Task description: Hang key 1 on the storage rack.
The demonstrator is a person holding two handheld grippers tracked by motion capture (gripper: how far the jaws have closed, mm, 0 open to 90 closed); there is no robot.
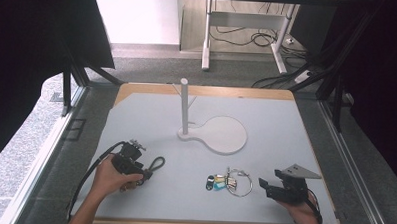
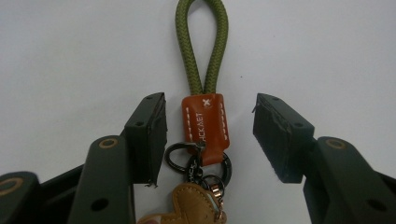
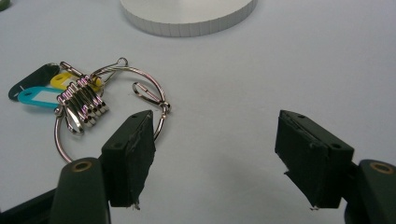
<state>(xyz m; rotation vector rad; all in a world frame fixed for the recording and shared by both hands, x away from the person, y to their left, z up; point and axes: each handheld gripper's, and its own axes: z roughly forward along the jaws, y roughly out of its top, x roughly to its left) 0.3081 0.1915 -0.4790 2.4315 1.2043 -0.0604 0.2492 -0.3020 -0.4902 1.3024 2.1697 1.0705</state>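
On the grey table (image 1: 286,125) lies a keychain with an olive rope loop (image 2: 201,46), an orange leather tab (image 2: 204,123) and a tan charm (image 2: 187,205). My left gripper (image 2: 210,135) is open, one jaw on each side of the tab, and there is a gap between the tab and both pads. From above, the left gripper (image 1: 143,171) sits at the front left with the rope loop (image 1: 157,163) beyond its tips. My right gripper (image 3: 215,154) is open over bare table, and it rests at the front right (image 1: 268,179). A steel key ring (image 3: 112,98) with coloured tags (image 3: 35,95) lies left of it.
A white stand with an upright pole (image 1: 184,106) and a round base (image 1: 223,135) occupies the table's middle; the base's edge (image 3: 187,23) is ahead of the right gripper. The key ring (image 1: 239,182) and tags (image 1: 214,182) lie between the two hands. The table's front edge runs just below the hands.
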